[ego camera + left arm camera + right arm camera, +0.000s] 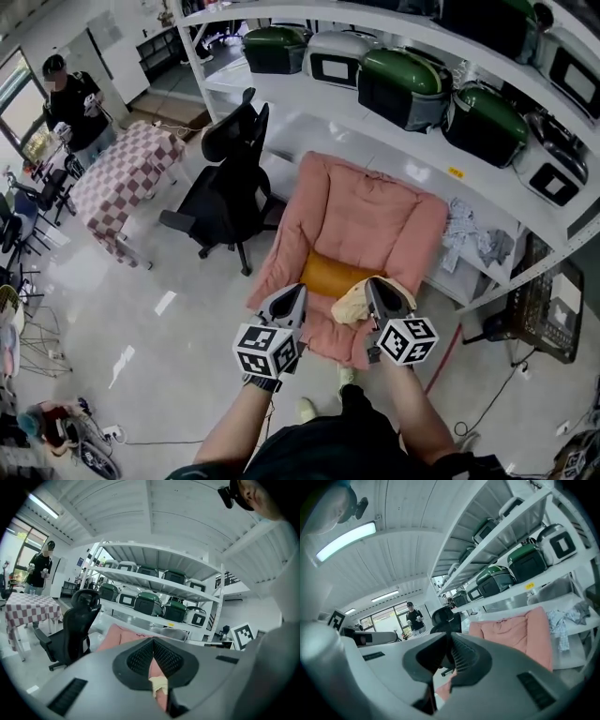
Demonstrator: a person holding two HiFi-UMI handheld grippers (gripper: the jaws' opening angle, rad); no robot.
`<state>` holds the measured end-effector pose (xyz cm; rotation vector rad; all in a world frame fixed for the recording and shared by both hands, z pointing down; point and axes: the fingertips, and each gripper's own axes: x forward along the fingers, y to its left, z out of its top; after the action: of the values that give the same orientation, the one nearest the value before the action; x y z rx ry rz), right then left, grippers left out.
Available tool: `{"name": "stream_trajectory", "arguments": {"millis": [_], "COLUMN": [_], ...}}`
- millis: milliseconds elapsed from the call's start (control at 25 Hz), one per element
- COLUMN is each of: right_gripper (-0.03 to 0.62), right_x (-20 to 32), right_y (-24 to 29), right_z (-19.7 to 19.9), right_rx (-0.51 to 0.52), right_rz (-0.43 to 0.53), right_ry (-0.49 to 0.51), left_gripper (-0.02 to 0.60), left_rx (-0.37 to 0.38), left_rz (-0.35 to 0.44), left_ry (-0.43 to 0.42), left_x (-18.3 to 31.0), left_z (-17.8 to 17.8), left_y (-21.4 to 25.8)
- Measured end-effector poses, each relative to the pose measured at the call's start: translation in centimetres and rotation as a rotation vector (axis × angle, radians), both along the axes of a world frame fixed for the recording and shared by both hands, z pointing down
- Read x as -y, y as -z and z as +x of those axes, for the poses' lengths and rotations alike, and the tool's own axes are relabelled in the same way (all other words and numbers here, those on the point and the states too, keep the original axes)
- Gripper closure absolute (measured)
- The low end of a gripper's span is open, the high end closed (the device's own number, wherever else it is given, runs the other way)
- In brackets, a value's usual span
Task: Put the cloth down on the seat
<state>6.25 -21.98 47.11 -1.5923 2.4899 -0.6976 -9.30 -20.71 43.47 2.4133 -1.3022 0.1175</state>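
Yellow crumpled cloth [352, 305], padded pink seat [370, 211]

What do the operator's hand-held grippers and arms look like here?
The left hand-held gripper and right hand-held gripper are grey wedges with black ribbed pads. Each carries a white cube of black square markers. No cables show. The forearms are unsleeved and the top is dark.

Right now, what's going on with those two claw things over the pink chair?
A person holds a gripper in each hand over a pink armchair. A yellow cloth lies at the seat's front, by the orange cushion, beside the right gripper. That one and the left gripper have their jaws together, nothing between.
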Motion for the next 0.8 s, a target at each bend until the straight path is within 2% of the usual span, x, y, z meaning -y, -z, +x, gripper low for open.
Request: {"name": "stream_trajectory", "arguments": {"millis": [320, 800], "right_gripper": [0.572, 0.579], "right_x": [-0.4, -2.1], "right_y": [5.0, 12.6], "right_z": [-0.4, -0.4], "right_rx": [-0.061, -0.08], "right_rz": [0.09, 0.235], "right_ry": [-0.008, -0.025], "left_gripper": [0.575, 0.575], "left_rx": [-0.006, -0.014], "left_rz": [0.069, 0.189], "left_ry": [0.028, 0.032], "left_x": [-0.3, -1.3], "left_z": [-2.2, -3.7], "left_y": [4.7, 11.6]}}
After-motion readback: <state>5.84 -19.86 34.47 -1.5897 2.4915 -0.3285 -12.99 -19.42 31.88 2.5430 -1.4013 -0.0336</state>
